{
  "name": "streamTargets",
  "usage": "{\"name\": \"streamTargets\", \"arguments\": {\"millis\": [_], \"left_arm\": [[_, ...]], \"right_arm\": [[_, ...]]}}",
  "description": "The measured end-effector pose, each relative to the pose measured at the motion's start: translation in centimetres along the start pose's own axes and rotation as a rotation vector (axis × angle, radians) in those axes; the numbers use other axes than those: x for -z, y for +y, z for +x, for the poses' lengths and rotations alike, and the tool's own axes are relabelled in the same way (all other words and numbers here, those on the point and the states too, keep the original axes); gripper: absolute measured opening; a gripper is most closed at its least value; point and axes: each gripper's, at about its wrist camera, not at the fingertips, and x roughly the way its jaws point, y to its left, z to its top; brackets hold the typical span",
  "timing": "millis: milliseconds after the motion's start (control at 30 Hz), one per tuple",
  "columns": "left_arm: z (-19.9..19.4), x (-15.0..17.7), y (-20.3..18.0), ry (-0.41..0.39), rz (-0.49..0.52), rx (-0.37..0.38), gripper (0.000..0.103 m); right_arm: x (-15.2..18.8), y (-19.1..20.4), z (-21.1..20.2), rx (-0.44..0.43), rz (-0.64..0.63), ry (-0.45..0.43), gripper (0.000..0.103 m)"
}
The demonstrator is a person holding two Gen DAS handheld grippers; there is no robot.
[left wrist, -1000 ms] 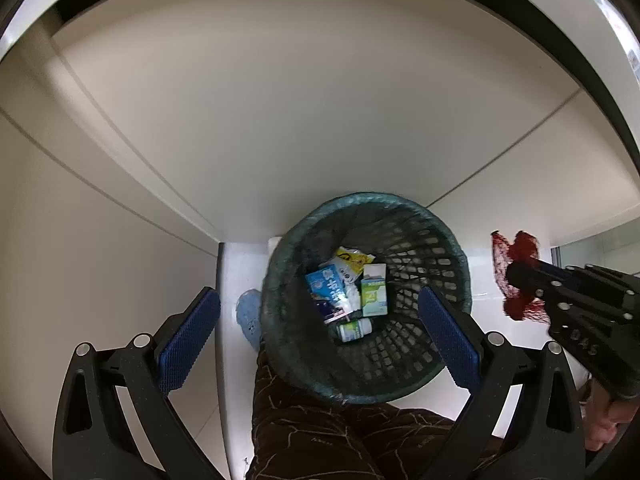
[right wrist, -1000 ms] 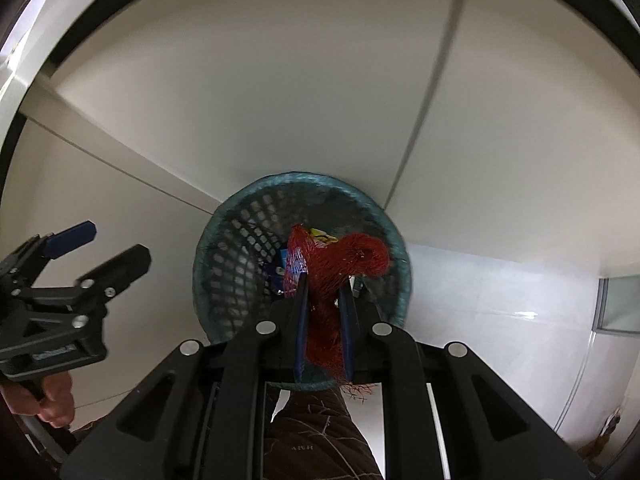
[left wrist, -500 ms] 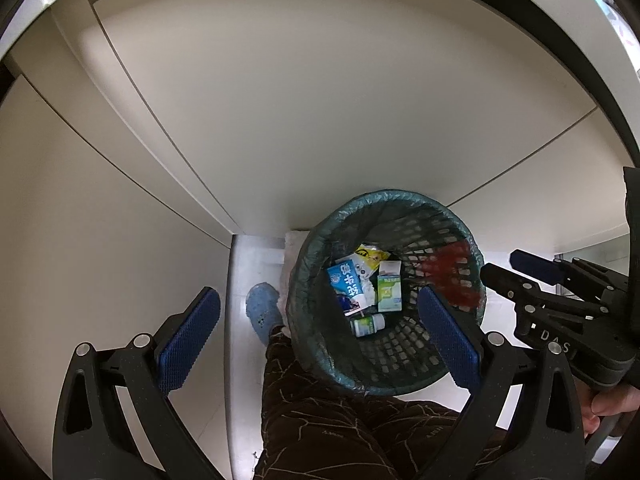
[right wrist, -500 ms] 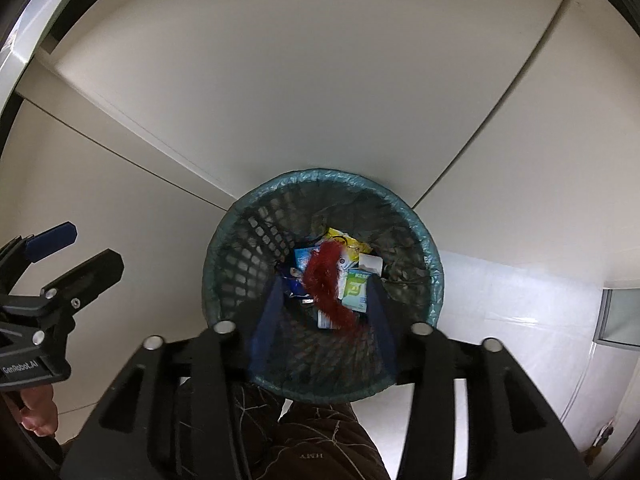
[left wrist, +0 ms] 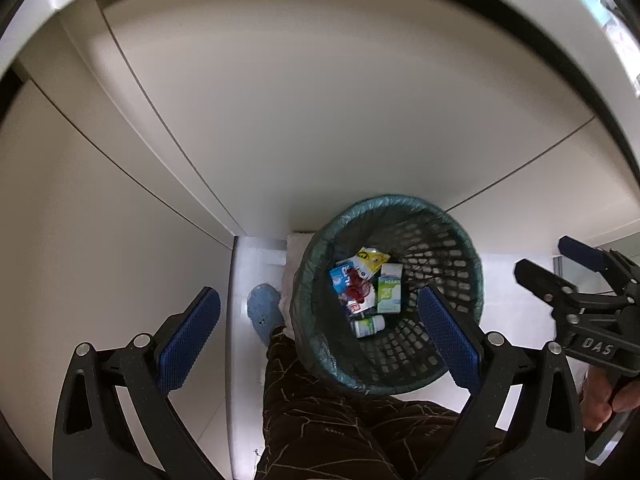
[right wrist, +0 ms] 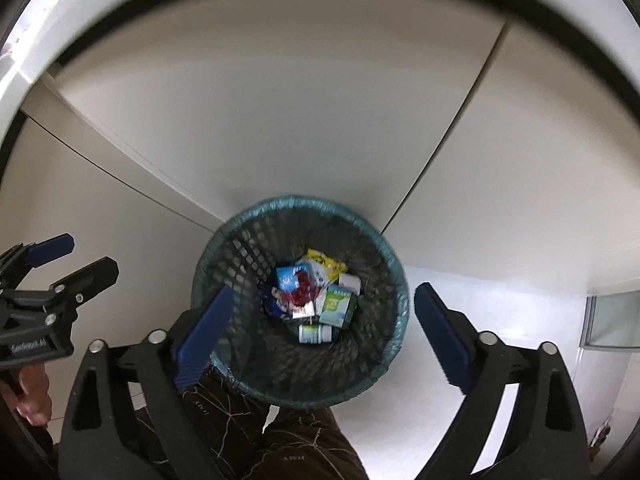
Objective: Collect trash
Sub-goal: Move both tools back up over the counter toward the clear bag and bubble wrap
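A second ago the red mesh netting was pinched between the right gripper's pads above the bin; the jaws have just been opening, nothing is between them now, and the netting lies inside the bin.

Left wrist view: the left gripper (left wrist: 318, 334) stands spread wide and empty at the bottom of the frame, its blue pads either side of the dark green mesh wastebasket (left wrist: 448, 236), which sits lower centre on a pale floor against cream cabinet doors; the red mesh netting (left wrist: 357, 289) rests on the heap at the bottom of the basket, on top of a blue packet (left wrist: 340, 278), with a yellow wrapper (left wrist: 372, 258) above it in the frame, a green-and-white carton (left wrist: 389, 294) to its right and a small white bottle (left wrist: 368, 326) below; the right gripper (left wrist: 556, 258) enters from the right edge, jaws apart and empty; a trouser leg (left wrist: 328, 420) and a blue slipper (left wrist: 264, 312) show at lower centre and lower left of the basket.

Right wrist view: the right gripper (right wrist: 320, 330) frames the wastebasket (right wrist: 396, 292) with pads far apart; the netting (right wrist: 301, 290) sits mid-heap; the left gripper (right wrist: 70, 258) is at the left edge, open.

The netting looks light, soft and springy, likely to snag on the lattice; a bunched fold would be the place to pinch it; the carton seems stiff and easier by its flat sides.
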Motion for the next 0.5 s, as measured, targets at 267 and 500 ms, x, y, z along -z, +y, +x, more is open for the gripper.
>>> {"name": "streamTargets", "arguments": {"millis": [267,500], "left_arm": [[-5.7,-1.1,0.1,-0.079,0.015,-0.003,0.097],[-10.7,-2.6,-1.2,-0.137,0.034,-0.002,0.097]], "right_arm": [[-1.1,-0.8,-7.5,0.018,-0.023,-0.120,0.094],[-3.2,-1.4,-13.7,0.012,0.009,-0.208,0.094]]}}
